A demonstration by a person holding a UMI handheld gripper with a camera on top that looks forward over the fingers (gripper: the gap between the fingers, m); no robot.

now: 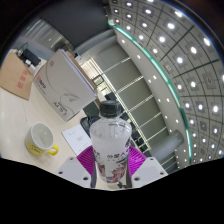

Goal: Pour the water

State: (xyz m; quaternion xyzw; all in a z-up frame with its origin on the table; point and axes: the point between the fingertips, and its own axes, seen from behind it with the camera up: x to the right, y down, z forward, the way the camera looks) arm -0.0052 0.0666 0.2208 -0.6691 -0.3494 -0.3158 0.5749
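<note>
The scene was tilted hard, so that a dark ceiling with rows of small round lights (170, 45) filled the upper right of the frame, edged by a curved green light strip (140, 45). Below it, through the middle of the frame, ran a wall of tall glass panels with pale frames (130, 85).

The pale, smooth desk (20, 115) took up the left side of the frame. On it, in the upper left, stood a large white cardboard box with grey printing (62, 85), and behind that, at the far upper left, a brown cardboard box (18, 72) was partly in view. A small flat paper or leaflet (78, 133) lay on the desk just below the white box.

At the bottom centre, a clear plastic water bottle with a black screw cap and a white printed label (110, 140) stood upright between the jaws, its cap still on. The magenta pads (92, 160) showed close against both sides of the bottle's lower body, so the jaws appeared narrowly closed about it and gripping it.

To the lower left of the bottle, a small yellow and white mug with a handle (41, 140) sat on the desk, its mouth open upward, near the bottle but apart from it.
</note>
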